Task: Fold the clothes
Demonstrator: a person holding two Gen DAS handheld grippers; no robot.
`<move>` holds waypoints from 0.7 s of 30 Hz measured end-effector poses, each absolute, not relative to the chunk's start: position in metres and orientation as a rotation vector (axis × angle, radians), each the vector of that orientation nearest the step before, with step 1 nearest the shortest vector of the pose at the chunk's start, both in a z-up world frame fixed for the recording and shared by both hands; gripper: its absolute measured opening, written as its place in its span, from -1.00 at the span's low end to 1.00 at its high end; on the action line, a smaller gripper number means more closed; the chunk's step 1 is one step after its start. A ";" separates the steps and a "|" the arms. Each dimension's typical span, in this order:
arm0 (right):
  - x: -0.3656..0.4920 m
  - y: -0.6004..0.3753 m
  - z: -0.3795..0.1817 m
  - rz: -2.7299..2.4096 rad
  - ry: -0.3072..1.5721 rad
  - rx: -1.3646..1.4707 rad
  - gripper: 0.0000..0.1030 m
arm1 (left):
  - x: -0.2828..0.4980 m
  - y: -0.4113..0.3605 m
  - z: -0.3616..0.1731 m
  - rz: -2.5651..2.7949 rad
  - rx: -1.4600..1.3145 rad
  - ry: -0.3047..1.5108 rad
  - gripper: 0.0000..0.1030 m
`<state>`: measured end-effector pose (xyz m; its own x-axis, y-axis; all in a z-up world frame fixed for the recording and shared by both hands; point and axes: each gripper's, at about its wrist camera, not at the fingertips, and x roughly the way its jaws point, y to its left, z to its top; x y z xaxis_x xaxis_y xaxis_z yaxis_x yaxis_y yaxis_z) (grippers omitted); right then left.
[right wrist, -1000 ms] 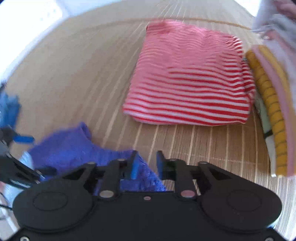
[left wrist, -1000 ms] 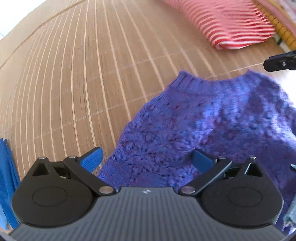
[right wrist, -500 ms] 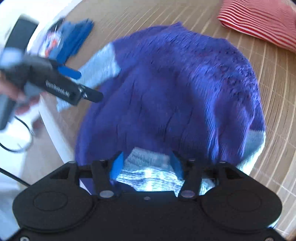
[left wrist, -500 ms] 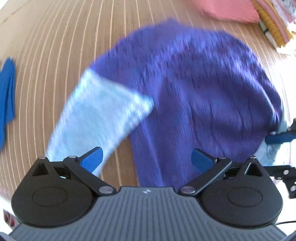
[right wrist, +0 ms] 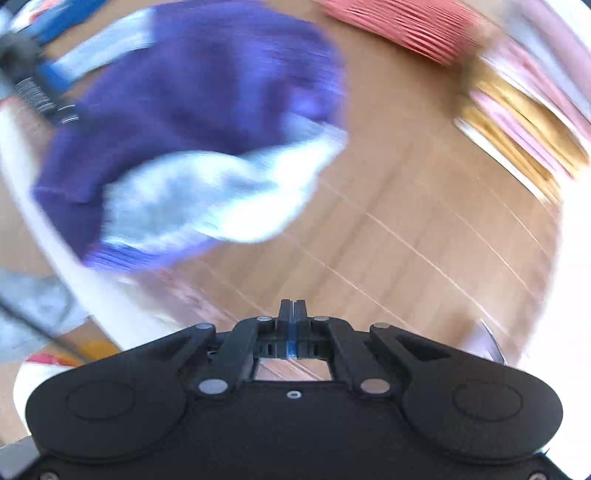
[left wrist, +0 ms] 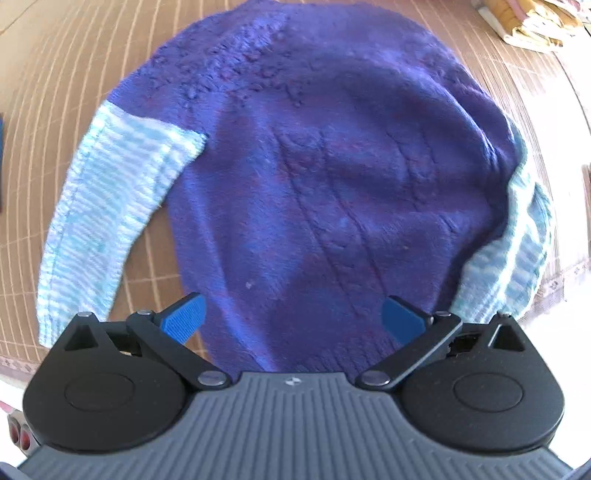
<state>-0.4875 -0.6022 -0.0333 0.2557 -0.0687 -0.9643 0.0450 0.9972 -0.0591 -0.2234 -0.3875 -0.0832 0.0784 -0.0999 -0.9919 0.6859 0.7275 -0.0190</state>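
Observation:
A purple knitted sweater (left wrist: 314, 166) with pale blue striped sleeves (left wrist: 110, 206) lies spread flat on the bamboo mat, hem nearest me. My left gripper (left wrist: 293, 317) is open and empty, hovering over the hem. In the blurred right wrist view the sweater (right wrist: 192, 96) lies to the upper left, with its right sleeve (right wrist: 207, 199) bunched at the near side. My right gripper (right wrist: 292, 314) is shut on nothing, over bare mat to the right of the sweater.
A folded red-striped garment (right wrist: 402, 26) lies at the far side. A stack of folded yellow and pink clothes (right wrist: 524, 118) stands at the right, also seen in the left wrist view (left wrist: 532, 22). The mat's near edge (left wrist: 22, 362) runs just below the sweater hem.
The sweater has been laid flat and spread out. My right gripper let go of the sleeve, closed, and swung right off the sweater. My left gripper stayed open and drew back to the hem.

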 end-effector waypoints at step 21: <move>-0.461 -0.615 -0.043 -0.161 1.171 0.580 -0.86 | -0.251 -0.392 -0.099 -0.634 0.599 1.392 1.00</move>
<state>-0.4612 -0.6150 -0.0433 0.3967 0.1754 -0.9010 0.4116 0.8434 0.3454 -0.2514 -0.3924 -0.0994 0.0705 -0.0538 -0.9961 0.7159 0.6981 0.0130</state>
